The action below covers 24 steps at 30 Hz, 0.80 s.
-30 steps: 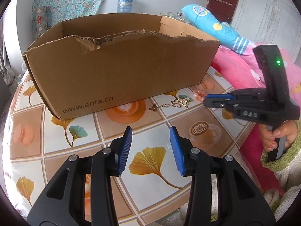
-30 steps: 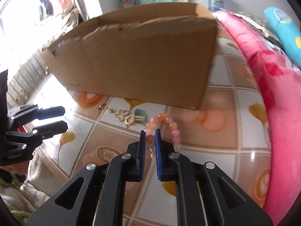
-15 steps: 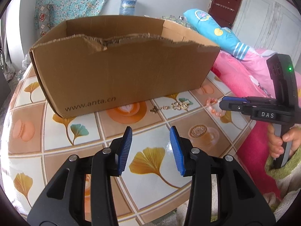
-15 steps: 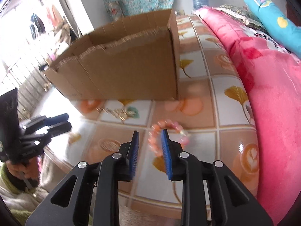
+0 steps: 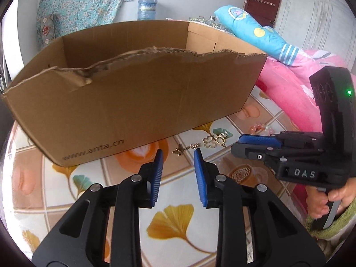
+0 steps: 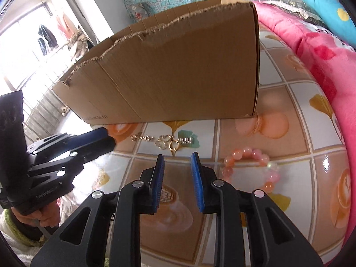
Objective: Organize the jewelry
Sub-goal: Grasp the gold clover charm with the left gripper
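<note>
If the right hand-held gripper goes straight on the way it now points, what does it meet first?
Probably the gold jewelry lying on the table just ahead of the right hand-held gripper; past it stands the cardboard box. The pink bead bracelet lies off to the side.

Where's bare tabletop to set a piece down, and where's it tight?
Free: the tabletop on the near side of the cardboard box, left of the left gripper; also the tiles between the bead bracelet and the pink blanket. Crowded: the strip at the box's foot, where the gold jewelry lies and both grippers converge.
</note>
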Tool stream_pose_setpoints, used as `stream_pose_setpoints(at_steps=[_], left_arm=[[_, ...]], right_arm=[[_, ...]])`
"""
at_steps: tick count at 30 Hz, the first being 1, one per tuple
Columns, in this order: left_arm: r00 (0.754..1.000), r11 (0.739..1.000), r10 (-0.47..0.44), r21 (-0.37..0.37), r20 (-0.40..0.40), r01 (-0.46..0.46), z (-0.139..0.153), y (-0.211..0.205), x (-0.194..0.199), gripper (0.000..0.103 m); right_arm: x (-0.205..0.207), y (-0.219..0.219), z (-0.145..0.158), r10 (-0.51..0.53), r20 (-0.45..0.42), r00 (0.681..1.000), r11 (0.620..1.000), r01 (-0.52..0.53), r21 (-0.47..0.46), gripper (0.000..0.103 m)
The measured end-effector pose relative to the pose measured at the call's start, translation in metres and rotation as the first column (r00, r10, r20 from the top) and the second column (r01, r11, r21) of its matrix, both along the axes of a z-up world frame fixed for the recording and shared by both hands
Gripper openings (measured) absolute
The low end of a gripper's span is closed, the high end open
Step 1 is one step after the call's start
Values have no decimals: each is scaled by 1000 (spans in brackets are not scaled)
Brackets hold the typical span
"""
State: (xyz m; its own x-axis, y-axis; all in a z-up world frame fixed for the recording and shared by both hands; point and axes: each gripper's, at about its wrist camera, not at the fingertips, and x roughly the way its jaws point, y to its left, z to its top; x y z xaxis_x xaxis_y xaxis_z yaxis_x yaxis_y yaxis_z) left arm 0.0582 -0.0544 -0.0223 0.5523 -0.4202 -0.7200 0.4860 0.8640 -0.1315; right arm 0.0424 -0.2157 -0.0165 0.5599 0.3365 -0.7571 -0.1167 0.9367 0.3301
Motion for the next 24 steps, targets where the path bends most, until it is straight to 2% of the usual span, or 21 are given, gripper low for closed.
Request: stream_pose_setpoints(at_steps=[5, 11, 24], left_arm=[[999, 1000, -18, 11, -27, 18, -7, -12, 6, 19], [999, 999, -15, 31, -49, 16, -14, -16, 11, 18], [999, 999, -30, 40, -19, 30, -14, -19, 17, 18]], right_arm=[[1, -2, -2, -7, 8, 1000, 999, 7, 34, 25], [-2, -7, -2, -8, 15, 1000, 998, 7, 60, 25], [-5, -15, -4, -4, 26, 1000, 996, 2, 87, 25]])
